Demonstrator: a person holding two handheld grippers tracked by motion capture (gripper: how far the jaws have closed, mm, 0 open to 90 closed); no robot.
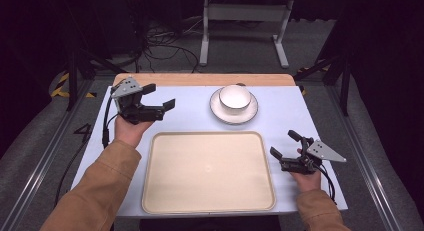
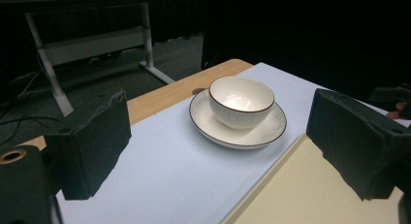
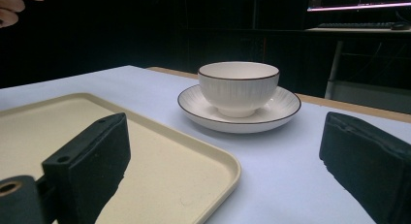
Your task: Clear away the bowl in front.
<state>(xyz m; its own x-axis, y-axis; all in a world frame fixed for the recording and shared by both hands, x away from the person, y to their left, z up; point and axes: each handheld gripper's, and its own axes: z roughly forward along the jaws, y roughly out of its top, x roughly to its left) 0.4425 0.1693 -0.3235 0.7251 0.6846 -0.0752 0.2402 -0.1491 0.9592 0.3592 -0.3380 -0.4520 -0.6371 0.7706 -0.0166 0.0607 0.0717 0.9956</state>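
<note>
A white bowl (image 1: 234, 96) with a dark rim sits on a white saucer (image 1: 218, 111) at the back centre of the table. In front of them lies a beige tray (image 1: 165, 191) with nothing in it. My left gripper (image 1: 160, 96) is held above the table's back left, open, jaws facing the bowl (image 2: 241, 100) and saucer (image 2: 264, 134). My right gripper (image 1: 285, 144) hovers open at the tray's right edge. From the right gripper view the bowl (image 3: 238, 87) and saucer (image 3: 286, 110) lie ahead between the jaws, with the tray (image 3: 213, 170) at the left.
A pale blue mat (image 1: 280, 103) covers the table, with a wooden strip (image 1: 200, 79) along the far edge. A white table frame (image 1: 245, 26) and cables (image 1: 165, 41) stand on the floor beyond. Metal rails (image 1: 365, 161) run along both sides.
</note>
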